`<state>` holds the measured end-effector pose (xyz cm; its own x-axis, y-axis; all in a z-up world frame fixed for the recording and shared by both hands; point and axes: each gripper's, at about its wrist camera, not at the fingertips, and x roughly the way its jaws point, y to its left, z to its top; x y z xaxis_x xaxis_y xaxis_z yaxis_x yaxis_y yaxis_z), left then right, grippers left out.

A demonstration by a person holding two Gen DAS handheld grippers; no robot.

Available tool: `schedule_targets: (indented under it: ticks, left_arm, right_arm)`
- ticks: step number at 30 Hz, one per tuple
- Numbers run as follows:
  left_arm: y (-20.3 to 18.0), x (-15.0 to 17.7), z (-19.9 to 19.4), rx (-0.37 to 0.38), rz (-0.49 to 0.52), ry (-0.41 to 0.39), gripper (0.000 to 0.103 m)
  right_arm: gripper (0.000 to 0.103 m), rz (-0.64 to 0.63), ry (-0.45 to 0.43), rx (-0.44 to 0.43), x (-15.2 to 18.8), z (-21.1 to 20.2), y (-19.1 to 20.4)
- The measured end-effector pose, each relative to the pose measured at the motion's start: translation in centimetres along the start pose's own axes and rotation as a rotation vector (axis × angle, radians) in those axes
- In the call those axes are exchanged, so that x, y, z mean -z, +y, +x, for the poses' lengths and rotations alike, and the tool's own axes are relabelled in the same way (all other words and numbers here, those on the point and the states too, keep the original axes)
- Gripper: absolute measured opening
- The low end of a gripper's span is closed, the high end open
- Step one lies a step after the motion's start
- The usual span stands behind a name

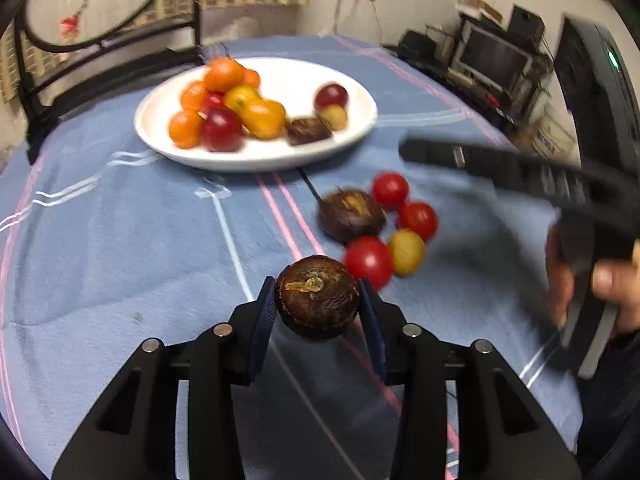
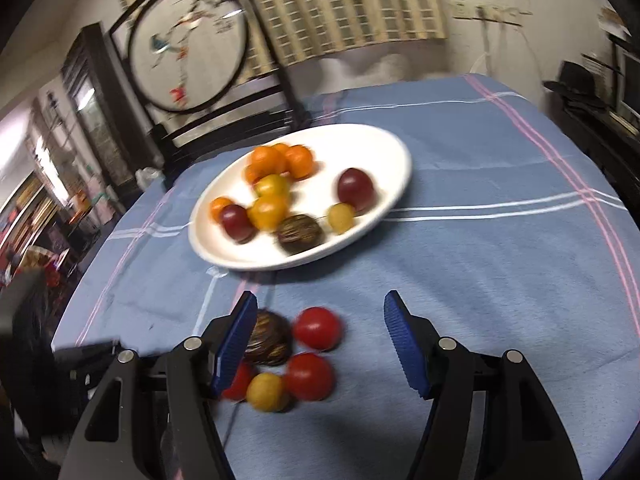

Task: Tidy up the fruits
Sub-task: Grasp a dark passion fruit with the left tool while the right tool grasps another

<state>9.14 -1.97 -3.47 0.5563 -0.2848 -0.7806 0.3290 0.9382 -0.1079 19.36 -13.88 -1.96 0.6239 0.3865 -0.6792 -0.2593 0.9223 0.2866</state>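
The surface [image 1: 120, 248] I worked over was covered with a blue cloth crossed by white and pink stripes. Behind it I saw a dark wooden stand holding a round painted screen [image 2: 188, 46], a woven blind [image 2: 340, 4] on the wall, and to the right a cluttered shelf with a dark monitor [image 1: 494, 58].

My left claw [image 1: 318, 302] pinched a dark brown water chestnut [image 1: 317, 296] between its blue pads, held above the cloth. My right claw [image 2: 320, 340] was spread wide, hanging over a loose cluster on the cloth: a second chestnut [image 2: 270, 338], red tomatoes [image 2: 318, 328] and a yellow tomato [image 2: 267, 392]. The white plate [image 2: 376, 148] lay farther back, carrying orange, yellow and dark red tomatoes [image 2: 276, 160] plus one more chestnut [image 2: 300, 234].

Both views were smeared by motion blur, so the fruit on the plate had soft edges. In the right wrist view the left blue pad [image 2: 236, 344] covered part of the loose chestnut and most of one red tomato. In the left wrist view the right claw appeared only as a blurred black bar, with the hand [image 1: 600, 284] gripping it cut off at the frame edge.
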Motion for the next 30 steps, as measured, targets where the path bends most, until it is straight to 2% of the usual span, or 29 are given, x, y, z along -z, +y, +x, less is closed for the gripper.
schedule_targets:
  ticks: [4,9,11,14,17,21,24,26,30]
  left_arm:
    - [1.6,-0.6,-0.7,-0.017,-0.055,-0.032,0.04]
    - [4.5,-1.3,-0.9,-0.077,-0.153,-0.051,0.04]
    - [5.7,-1.5,-0.9,-0.089,-0.205,-0.054,0.04]
    - [6.9,-1.4,-1.0,-0.116,-0.26,-0.064,0.04]
    - [7.3,-1.4,-1.2,-0.111,-0.275,-0.067,0.04]
    - [6.9,-1.4,-1.3,-0.095,-0.259,-0.068,0.04]
    - [6.8,-1.4,-1.3,-0.089,-0.257,-0.07,0.04]
    - [6.9,-1.4,-1.5,-0.087,-0.265,-0.073,0.04]
    - [6.8,-1.4,-1.5,-0.078,-0.265,-0.081,0.04]
  right_arm:
    - [0.066,-0.121,0.042,-0.045,0.5,0.6,3.4]
    - [0.06,-0.16,0.118,0.0,0.6,2.3,4.7]
    - [0.054,-0.19,0.142,0.022,0.7,2.7,5.4]
    - [0.054,-0.226,0.199,0.099,0.6,3.7,6.1]
    - [0.054,-0.261,0.251,0.163,0.4,4.7,6.7]
    - [0.055,-0.3,0.296,0.196,0.2,6.1,7.7]
    - [0.05,-0.295,0.295,0.18,0.1,6.5,7.8]
    - [0.043,-0.27,0.279,0.119,0.2,6.1,7.6]
    - [0.043,-0.201,0.193,0.063,0.0,4.1,6.5]
